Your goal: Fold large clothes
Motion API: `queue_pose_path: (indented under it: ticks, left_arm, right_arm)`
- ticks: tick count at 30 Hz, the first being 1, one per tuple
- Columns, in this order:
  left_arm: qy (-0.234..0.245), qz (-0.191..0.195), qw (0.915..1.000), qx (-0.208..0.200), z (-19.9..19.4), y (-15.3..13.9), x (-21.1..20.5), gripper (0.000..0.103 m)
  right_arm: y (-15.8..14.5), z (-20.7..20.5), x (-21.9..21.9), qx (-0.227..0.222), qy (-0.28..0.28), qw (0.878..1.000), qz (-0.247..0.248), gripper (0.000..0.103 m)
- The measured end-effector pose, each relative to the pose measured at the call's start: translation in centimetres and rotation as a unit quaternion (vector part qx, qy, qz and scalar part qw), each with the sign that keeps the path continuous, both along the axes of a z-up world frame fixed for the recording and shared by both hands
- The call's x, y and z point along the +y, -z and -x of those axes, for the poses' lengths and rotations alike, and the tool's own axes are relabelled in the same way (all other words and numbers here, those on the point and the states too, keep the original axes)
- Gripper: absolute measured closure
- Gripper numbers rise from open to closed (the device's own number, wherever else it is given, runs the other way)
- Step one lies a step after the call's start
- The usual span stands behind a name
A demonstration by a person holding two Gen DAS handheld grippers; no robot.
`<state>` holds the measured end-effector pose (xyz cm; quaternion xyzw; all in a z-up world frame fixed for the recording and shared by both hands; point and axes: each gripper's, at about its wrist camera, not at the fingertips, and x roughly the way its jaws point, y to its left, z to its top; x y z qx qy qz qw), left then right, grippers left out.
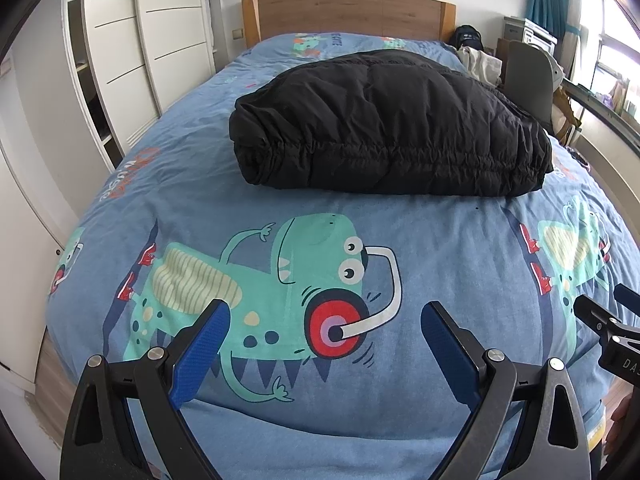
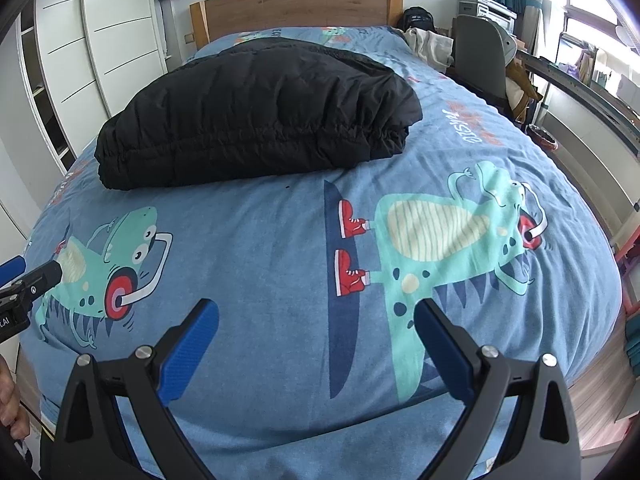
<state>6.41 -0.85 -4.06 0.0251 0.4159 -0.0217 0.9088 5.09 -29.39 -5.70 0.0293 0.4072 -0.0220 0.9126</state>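
Note:
A black puffy jacket (image 1: 384, 124) lies folded into a thick bundle on the blue dinosaur-print bed cover (image 1: 440, 248), toward the middle of the bed. It also shows in the right wrist view (image 2: 256, 112). My left gripper (image 1: 326, 320) is open and empty, held above the foot of the bed, well short of the jacket. My right gripper (image 2: 316, 320) is open and empty, beside the left one and equally short of the jacket. The right gripper's tip shows in the left wrist view (image 1: 608, 312), and the left gripper's tip in the right wrist view (image 2: 28, 280).
A wooden headboard (image 1: 348, 12) closes the far end. White wardrobe doors (image 1: 132, 40) stand on the left. A grey chair (image 1: 528, 68), clothes and a desk under a window stand on the right. A dark backpack (image 1: 468, 36) sits by the headboard.

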Motion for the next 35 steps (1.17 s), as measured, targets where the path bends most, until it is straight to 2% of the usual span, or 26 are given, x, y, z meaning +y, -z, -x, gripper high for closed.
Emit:
queue_pose_path:
  ticks: [35]
  left_arm:
    - [0.003, 0.001, 1.0000, 0.001, 0.5, -0.5, -0.4, 0.008]
  right_arm:
    - [-0.1, 0.6, -1.4, -0.005, 0.018, 1.000, -0.007, 0.004]
